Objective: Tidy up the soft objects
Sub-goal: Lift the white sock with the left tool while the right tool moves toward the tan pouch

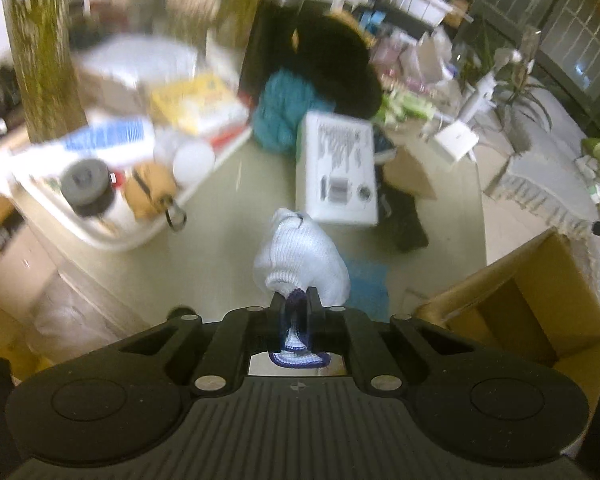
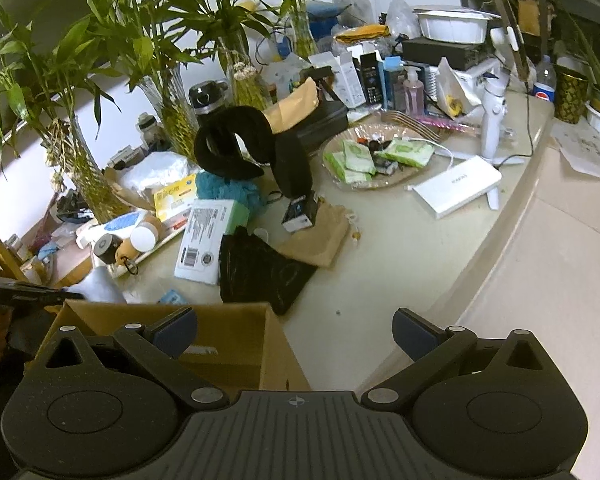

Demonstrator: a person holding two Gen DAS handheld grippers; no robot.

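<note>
So my left gripper point(image 1: 296, 300) was clamped on the white knit sock point(image 1: 300, 260), dangling over the counter point(image 1: 220, 248). Right gripper point(image 2: 294, 330) hung wide open, holding nothing. Next I'd swing it over the cardboard box point(image 1: 540, 312) and let go

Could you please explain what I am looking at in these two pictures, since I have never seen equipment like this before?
There is no robot here: a person holds a two-finger gripper in each hand, and each carries a wide-angle camera looking along its fingers. One picture comes from the left tool, the other from the right. The left gripper is shut on a white knitted sock with a dark cuff, lifted above the table. The right gripper is open and holds nothing. On the cluttered table lie a black neck pillow, a teal fluffy thing and a black bag; an open cardboard box stands close by.
</note>
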